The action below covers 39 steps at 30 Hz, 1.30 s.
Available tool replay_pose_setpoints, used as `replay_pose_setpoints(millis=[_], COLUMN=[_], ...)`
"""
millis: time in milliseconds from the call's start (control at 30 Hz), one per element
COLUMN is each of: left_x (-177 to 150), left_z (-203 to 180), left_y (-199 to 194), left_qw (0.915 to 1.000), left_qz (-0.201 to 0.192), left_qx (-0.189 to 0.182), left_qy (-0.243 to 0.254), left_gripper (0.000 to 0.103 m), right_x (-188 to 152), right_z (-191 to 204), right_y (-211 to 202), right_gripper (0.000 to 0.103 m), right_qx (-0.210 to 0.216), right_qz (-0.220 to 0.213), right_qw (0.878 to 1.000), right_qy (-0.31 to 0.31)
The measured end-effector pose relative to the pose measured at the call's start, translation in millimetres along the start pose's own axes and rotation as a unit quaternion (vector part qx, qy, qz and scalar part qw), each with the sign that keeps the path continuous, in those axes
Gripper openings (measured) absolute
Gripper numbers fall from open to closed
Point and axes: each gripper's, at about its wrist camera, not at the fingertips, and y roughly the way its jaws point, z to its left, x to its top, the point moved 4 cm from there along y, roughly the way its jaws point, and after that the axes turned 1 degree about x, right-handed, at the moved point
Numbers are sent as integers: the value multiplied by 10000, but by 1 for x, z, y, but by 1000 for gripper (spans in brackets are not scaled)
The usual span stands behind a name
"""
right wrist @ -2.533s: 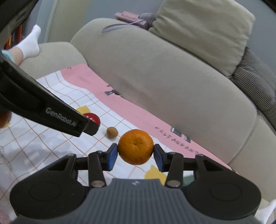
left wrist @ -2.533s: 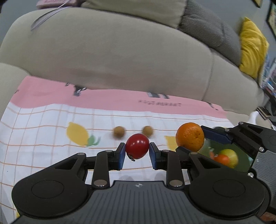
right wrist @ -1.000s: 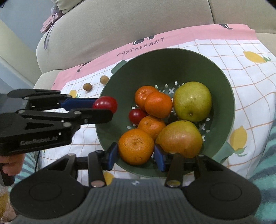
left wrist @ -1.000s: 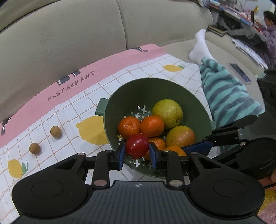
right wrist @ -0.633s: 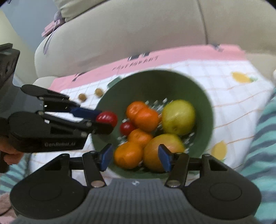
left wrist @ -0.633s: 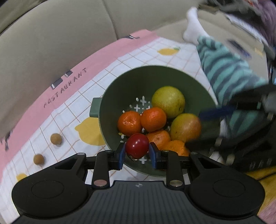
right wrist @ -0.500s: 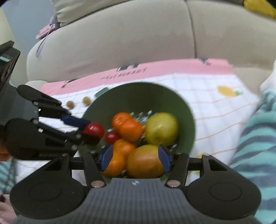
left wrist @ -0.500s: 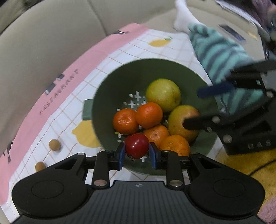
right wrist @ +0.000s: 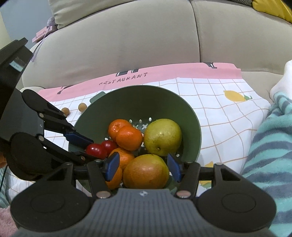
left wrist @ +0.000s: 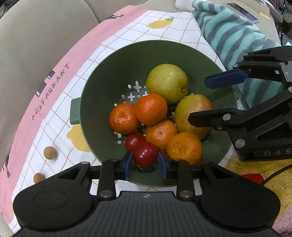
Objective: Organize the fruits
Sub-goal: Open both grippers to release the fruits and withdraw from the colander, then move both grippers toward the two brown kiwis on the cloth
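Left wrist view steeply down, right wrist slanting down, both close; shared green bowl

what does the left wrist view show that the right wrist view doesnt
Only the left wrist view shows the yellow rug, and all five oranges unobstructed, including the nearest orange.

Only the right wrist view shows the sofa backrest in full and a yellow cushion.

Both show the green colander, the two pears, two cherry tomatoes, one of them between the pads of the left hand-held gripper, the two brown balls on the cloth, and the striped fabric.
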Motion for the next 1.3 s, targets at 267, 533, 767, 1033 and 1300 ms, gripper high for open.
replay_pose_setpoints(millis=[267,533,767,1033,1300], left_x=[-1,-10,-30,-66,-107], left_z=[0,5,19,52,79], left_y=[-7,-40,-70,-94,-103], left_qw=[9999,9966,9860,9624,9376], left_qz=[-103,-617,-1105,-1573,-1820], left_qx=[-2,22,95,280,348], left_qy=[-114,-543,-1245,-2195,-2942], left_gripper=[39,40,41,41,42], right_x=[-2,-2,-2,0,1], right_z=[3,7,21,44,76], right_y=[0,-7,-17,-24,-28], right_gripper=[56,62,68,76,79], right_qx=[-36,-86,-78,-13,86], right_qz=[17,-50,-109,-178,-199], right_qw=[10000,9999,9998,9995,9986], right_qy=[-59,-85,-163,-269,-488])
